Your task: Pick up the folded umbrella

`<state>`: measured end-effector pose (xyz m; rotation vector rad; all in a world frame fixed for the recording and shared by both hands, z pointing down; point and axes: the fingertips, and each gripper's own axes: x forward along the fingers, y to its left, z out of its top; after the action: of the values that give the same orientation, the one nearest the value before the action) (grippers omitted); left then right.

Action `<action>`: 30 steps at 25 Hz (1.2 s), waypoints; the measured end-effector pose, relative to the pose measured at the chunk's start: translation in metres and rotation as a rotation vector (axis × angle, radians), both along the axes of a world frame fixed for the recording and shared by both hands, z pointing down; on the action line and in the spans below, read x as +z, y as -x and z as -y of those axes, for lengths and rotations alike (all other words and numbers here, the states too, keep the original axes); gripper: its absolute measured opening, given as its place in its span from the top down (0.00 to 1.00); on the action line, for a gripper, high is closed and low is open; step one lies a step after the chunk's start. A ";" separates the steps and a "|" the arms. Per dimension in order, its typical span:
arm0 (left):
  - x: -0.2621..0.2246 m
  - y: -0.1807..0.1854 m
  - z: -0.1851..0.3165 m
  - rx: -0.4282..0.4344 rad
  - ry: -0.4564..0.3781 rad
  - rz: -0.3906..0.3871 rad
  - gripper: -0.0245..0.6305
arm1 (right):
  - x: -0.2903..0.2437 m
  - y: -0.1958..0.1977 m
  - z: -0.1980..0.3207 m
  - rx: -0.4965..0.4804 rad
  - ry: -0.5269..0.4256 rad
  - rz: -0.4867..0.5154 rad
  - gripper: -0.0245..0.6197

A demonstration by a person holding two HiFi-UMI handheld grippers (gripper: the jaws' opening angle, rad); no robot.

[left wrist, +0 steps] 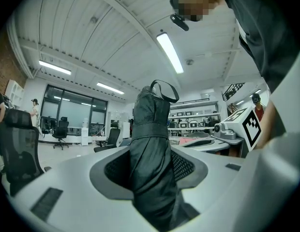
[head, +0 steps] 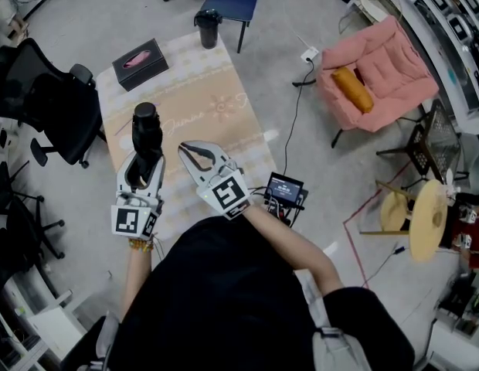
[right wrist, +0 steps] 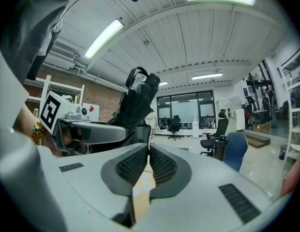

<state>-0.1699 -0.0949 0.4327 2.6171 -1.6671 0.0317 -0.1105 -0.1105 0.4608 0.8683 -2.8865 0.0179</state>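
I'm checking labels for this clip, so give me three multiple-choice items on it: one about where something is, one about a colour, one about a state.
1. Where is the folded umbrella?
A flat on the table
B between the jaws of the left hand-held gripper
C on the floor

2. What colour is the cushion on the pink armchair?
A blue
B green
C orange

3. How is the right hand-held gripper?
A shut on the umbrella
B shut with nothing in it
C wide open

Key:
1 B, the left gripper view shows its pads pressing the umbrella's sides.
2 C, the head view shows an orange roll lying on the seat.
3 B, the right gripper view shows its pads closed together and bare.
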 end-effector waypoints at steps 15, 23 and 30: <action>0.027 0.006 0.000 -0.015 0.067 -0.012 0.64 | 0.013 0.002 0.001 0.007 0.050 -0.001 0.94; 0.036 0.004 0.000 -0.002 0.092 -0.008 0.64 | 0.016 0.004 0.001 0.005 0.089 -0.003 0.94; 0.041 0.000 0.000 -0.001 0.101 -0.004 0.64 | 0.021 0.002 0.000 0.003 0.074 -0.021 0.94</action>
<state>-0.1698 -0.0953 0.4738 2.5410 -1.6205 0.1083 -0.1121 -0.1109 0.4820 0.8547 -2.8448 0.1139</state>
